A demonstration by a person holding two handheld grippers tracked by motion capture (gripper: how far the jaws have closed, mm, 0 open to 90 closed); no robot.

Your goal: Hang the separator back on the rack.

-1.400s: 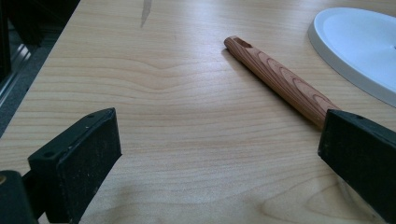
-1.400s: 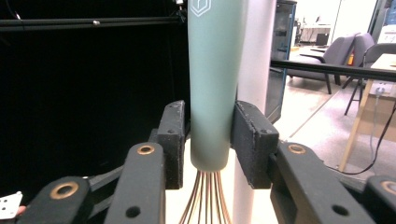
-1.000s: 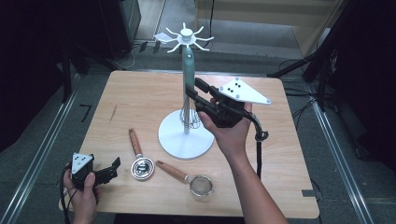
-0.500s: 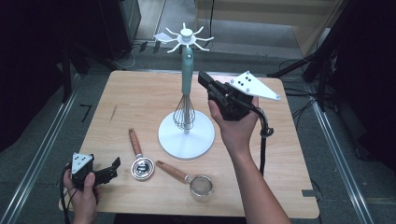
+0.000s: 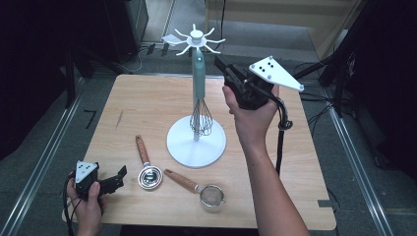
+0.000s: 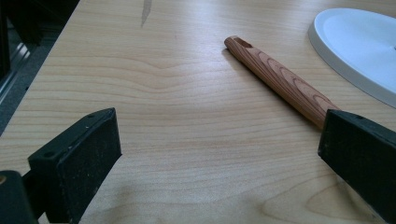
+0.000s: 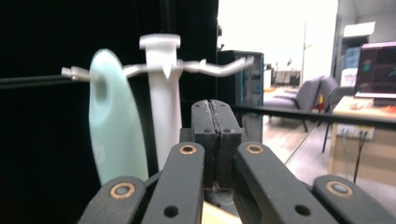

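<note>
hanging whisk (image 5: 199, 101) on stand (image 5: 196, 142); right tool (image 5: 223, 66) closed, empty.

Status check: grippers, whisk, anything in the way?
Left gripper open, low on table. Right gripper shut, empty, beside rack. Whisk hangs on rack. Nothing in the way.

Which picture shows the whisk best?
The high view: the whole whisk hangs on the white stand, wires and all. The right gripper view shows its mint handle on a hook. The left gripper view gives no whisk.

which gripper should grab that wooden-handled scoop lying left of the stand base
Left. The left gripper sits low on the table, open, with the scoop handle just ahead. The right gripper is shut, raised beside the stand.
</note>
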